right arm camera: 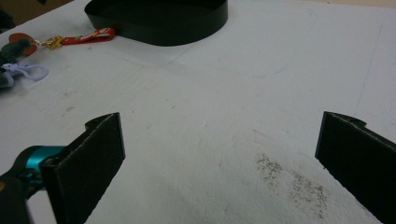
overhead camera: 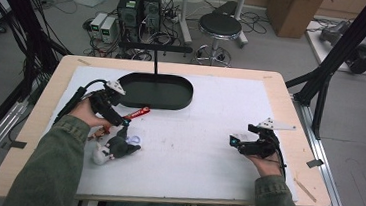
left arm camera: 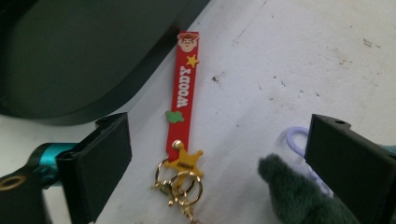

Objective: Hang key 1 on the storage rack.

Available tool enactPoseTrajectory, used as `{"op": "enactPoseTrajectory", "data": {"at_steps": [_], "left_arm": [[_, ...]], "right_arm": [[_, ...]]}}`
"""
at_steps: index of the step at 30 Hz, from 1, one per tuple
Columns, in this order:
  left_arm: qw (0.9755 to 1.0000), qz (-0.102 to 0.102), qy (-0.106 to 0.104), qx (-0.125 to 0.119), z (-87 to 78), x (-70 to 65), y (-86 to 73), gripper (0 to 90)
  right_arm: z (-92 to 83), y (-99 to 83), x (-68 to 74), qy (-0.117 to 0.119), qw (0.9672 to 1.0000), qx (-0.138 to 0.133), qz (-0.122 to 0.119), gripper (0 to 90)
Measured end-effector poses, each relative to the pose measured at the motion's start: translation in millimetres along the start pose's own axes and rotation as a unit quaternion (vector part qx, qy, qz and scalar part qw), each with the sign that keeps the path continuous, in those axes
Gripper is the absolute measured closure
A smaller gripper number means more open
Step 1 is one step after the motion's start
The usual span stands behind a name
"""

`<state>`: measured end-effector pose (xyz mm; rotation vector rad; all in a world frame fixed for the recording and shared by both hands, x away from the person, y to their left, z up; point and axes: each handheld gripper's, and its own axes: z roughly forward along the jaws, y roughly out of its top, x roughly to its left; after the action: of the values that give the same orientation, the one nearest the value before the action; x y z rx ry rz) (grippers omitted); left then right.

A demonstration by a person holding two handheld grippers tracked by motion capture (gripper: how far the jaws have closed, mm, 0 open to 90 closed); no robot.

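A red "Woody" strap keychain [overhead camera: 138, 112] [left arm camera: 183, 88] [right arm camera: 88, 36] lies on the white mat, its gold star and rings toward me. My left gripper [overhead camera: 125, 123] [left arm camera: 219, 158] hovers over the ring end, open, with the rings between the jaws and neither pad touching them. Beside its right jaw lies a dark grey and white plush toy [overhead camera: 117, 147] [left arm camera: 294, 193] [right arm camera: 11, 49] with a lilac loop [left arm camera: 293, 139] [right arm camera: 28, 71]. My right gripper [overhead camera: 233, 140] [right arm camera: 219, 154] rests open over bare mat at the right, holding nothing.
A black oval tray [overhead camera: 183, 100] [left arm camera: 70, 60] [right arm camera: 159, 23] with a T-shaped stand [overhead camera: 156, 47] sits at the back centre, just beyond the strap. On the floor behind the table are a stool [overhead camera: 220, 26], computer boxes [overhead camera: 139, 6] and black frame posts [overhead camera: 344, 44].
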<state>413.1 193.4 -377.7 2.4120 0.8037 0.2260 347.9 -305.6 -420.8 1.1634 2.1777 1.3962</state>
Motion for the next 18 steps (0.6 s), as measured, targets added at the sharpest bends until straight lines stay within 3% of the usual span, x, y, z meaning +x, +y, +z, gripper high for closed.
{"op": "enactPoseTrajectory", "data": {"at_steps": [1,2,3,4,9,15,16,18], "left_arm": [[1.0000,0.000,0.000,0.000,0.0,0.0,0.0,10.5],[0.9997,0.004,-0.021,0.016,6.0,1.1,5.8,12.7],[0.9997,0.004,-0.021,0.016,6.0,1.1,5.8,14.8],[0.9989,0.009,-0.033,0.032,12.3,2.2,10.7,16.3],[0.9979,0.013,-0.044,0.045,24.7,4.7,17.0,21.6],[0.9968,0.017,-0.042,0.065,35.3,12.1,22.7,25.6],[0.9960,0.014,-0.058,0.067,40.4,15.2,25.7,27.8],[0.9947,0.017,-0.065,0.078,46.5,17.3,28.5,30.6]], "right_arm": [[0.0,0.1,0.4,0.002,1.0000,-0.001,-0.001,0.4],[-0.1,0.3,0.6,0.004,1.0000,-0.003,-0.002,0.4],[0.0,0.4,0.5,0.004,1.0000,-0.004,-0.002,0.4],[0.4,0.3,0.0,0.003,1.0000,-0.004,-0.005,0.4],[0.3,-0.1,0.0,0.000,1.0000,0.003,-0.007,0.4],[-0.3,-0.2,-0.5,0.000,1.0000,0.002,-0.008,0.4],[0.6,-0.2,-0.9,0.000,1.0000,0.001,-0.009,0.4],[1.5,-0.3,-0.8,0.003,1.0000,0.004,-0.007,0.4]]}}
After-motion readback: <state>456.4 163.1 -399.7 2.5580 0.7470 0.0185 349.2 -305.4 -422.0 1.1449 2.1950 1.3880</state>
